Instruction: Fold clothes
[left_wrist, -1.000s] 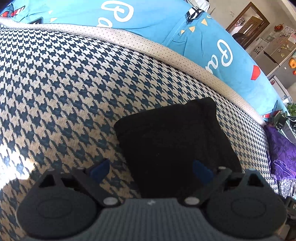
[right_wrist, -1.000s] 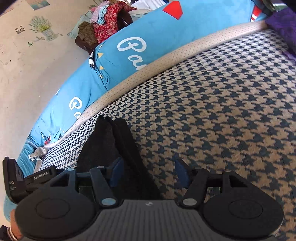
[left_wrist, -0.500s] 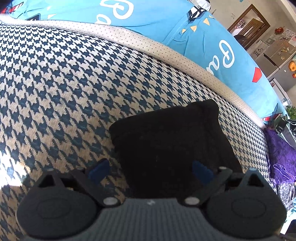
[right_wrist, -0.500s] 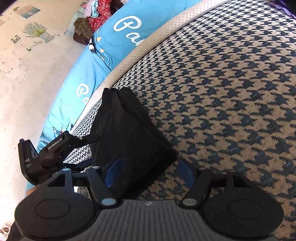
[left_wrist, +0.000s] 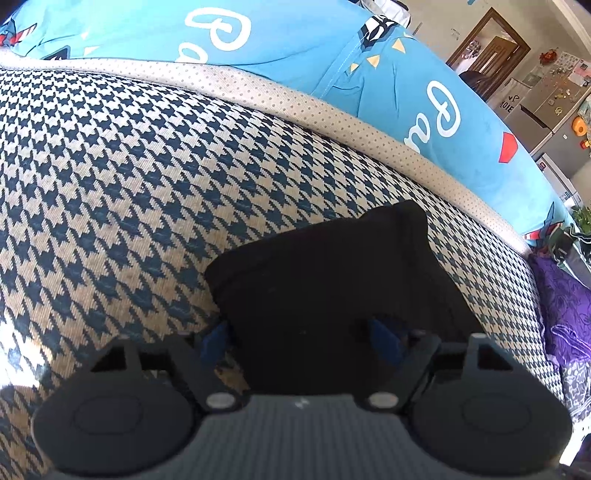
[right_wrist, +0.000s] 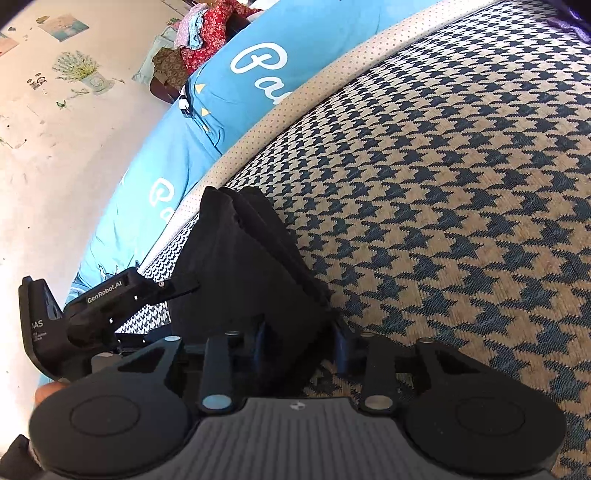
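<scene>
Black cloth, folded into a thick stack, lies on the houndstooth cover of the bed, near the dotted beige border and the blue pillows beyond it. From my right side I can see the layered edges of the stack running away toward that border.

My left tongs sit at the near end of the stack, and they have just been closing. One blue pad is at the left edge of the cloth and the other presses into the dark fabric, with the cloth's near end bunched between them, so I am clamped on it.

My right tongs have just been closing too. The near corner of the stack sits squeezed between the two fingers, so that grip is on the cloth as well. Off to the left in this view my other tool reaches in at the far side of the stack, touching its edge.

Purple fabric lies past the right end of the cover. A fridge and a wooden door stand in the far corner of the room. A heap of red and patterned clothes rests against the wall behind the pillows.
</scene>
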